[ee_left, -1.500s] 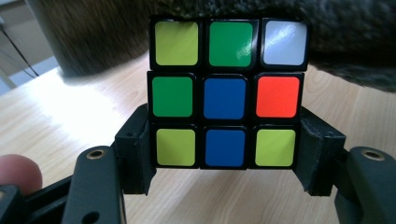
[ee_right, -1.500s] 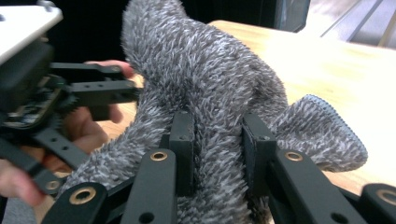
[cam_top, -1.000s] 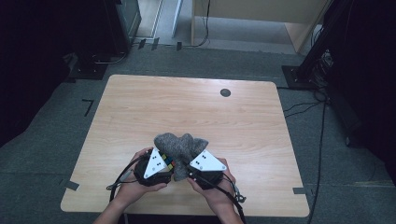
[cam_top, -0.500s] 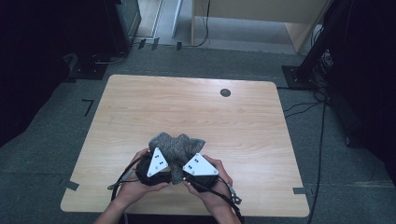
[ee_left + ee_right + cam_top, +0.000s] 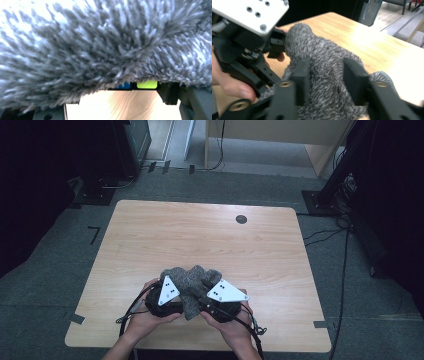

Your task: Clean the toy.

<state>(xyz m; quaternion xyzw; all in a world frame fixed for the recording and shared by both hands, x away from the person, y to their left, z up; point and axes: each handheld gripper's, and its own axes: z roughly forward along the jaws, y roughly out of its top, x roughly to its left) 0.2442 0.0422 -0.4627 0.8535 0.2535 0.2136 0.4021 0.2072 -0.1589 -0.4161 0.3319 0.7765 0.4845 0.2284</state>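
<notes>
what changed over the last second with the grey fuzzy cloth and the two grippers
The right gripper edged in toward the left gripper; its jaws have just been opening slightly, the grey fuzzy cloth between them. The cloth stayed bunched at the wooden table's near edge, the left gripper in place.

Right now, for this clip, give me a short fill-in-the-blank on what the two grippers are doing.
1. Both grippers work on a fuzzy ____ cloth.
2. The cloth lies near the table's ____ edge.
3. In the right gripper view, the cloth sits ____ its two fingers.
4. The left gripper's top plate is ____.

Missing: grey; near; between; white
</notes>
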